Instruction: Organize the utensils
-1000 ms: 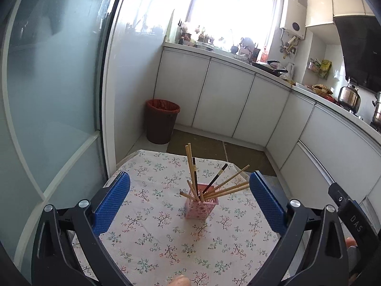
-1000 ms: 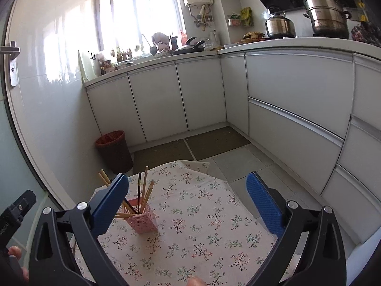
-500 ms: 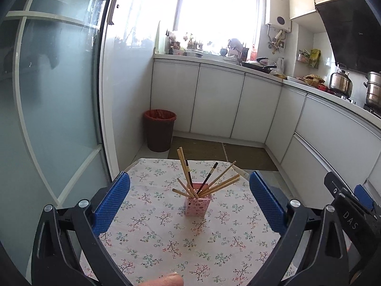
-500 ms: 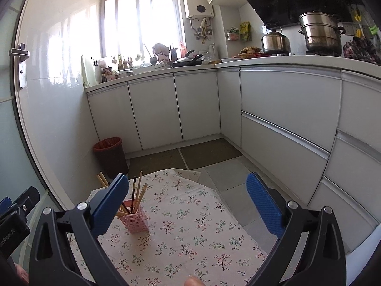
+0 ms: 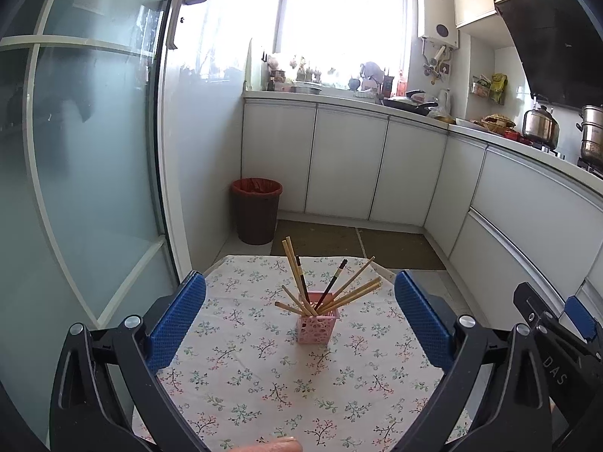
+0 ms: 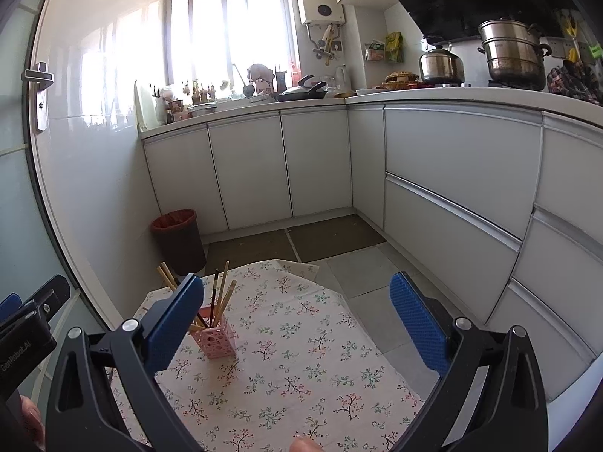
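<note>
A small pink perforated holder point(image 5: 316, 323) stands on a table with a floral cloth point(image 5: 264, 384). Several wooden and dark chopsticks point(image 5: 331, 290) stick out of it, fanned in all directions. My left gripper point(image 5: 299, 314) is open and empty, held back from and above the holder, which sits between its blue pads. In the right wrist view the holder point(image 6: 215, 339) is at the left, partly behind the left blue pad. My right gripper point(image 6: 296, 318) is open and empty above the cloth point(image 6: 301, 369).
A dark bin with a red liner point(image 5: 256, 214) stands on the floor beyond the table. White kitchen cabinets point(image 5: 346, 165) line the back and right. A frosted glass door point(image 5: 86, 143) is at the left. Pots point(image 6: 512, 52) sit on the counter.
Both grippers have pulled back and tilted up, so the holder looks smaller and lower in view. Both stay open and empty. The holder and chopsticks have not moved.
</note>
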Tool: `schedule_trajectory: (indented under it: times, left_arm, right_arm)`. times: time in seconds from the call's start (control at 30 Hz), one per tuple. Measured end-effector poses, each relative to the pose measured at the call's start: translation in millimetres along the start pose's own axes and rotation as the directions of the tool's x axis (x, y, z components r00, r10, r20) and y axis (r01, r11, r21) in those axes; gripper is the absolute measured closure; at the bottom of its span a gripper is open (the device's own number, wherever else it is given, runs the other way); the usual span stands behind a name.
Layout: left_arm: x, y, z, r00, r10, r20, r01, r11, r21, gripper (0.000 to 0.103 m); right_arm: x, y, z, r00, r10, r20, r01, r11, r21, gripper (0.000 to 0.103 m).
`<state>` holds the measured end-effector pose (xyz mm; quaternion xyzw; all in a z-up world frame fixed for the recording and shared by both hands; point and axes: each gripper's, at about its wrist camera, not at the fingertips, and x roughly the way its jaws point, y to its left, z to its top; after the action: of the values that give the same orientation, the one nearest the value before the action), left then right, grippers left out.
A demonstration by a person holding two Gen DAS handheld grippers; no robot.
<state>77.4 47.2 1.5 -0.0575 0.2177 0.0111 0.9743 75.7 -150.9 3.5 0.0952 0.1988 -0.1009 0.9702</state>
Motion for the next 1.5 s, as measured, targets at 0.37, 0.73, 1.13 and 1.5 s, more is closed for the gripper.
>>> schedule_trajectory:
  times: [0.37, 0.73, 1.13, 1.5]
  left_arm:
    - [-1, -5, -1, 1.0, 0.016, -0.008, -0.016, 1.0, 0.013, 0.007]
    - [0, -5, -1, 0.999, -0.004, -0.038, 0.004, 1.0, 0.002, 0.007]
    - [-6, -13, -3, 1.0, 0.022, 0.014, -0.022, 0.999, 0.043, 0.017]
    - [-6, -13, 0, 1.0, 0.028, 0.001, -0.028, 0.999, 0.035, 0.007]
  right_arm:
    - [-2, -2, 0, 1.0, 0.004, -0.008, -0.004, 1.0, 0.003, 0.007]
    - [0, -4, -1, 0.999, 0.016, -0.03, -0.016, 1.0, 0.004, 0.007]
    - [1, -6, -3, 0.999, 0.015, -0.039, -0.015, 1.0, 0.006, 0.007]
    - [1, -10, -4, 0.999, -0.001, -0.043, 0.002, 1.0, 0.024, 0.007]
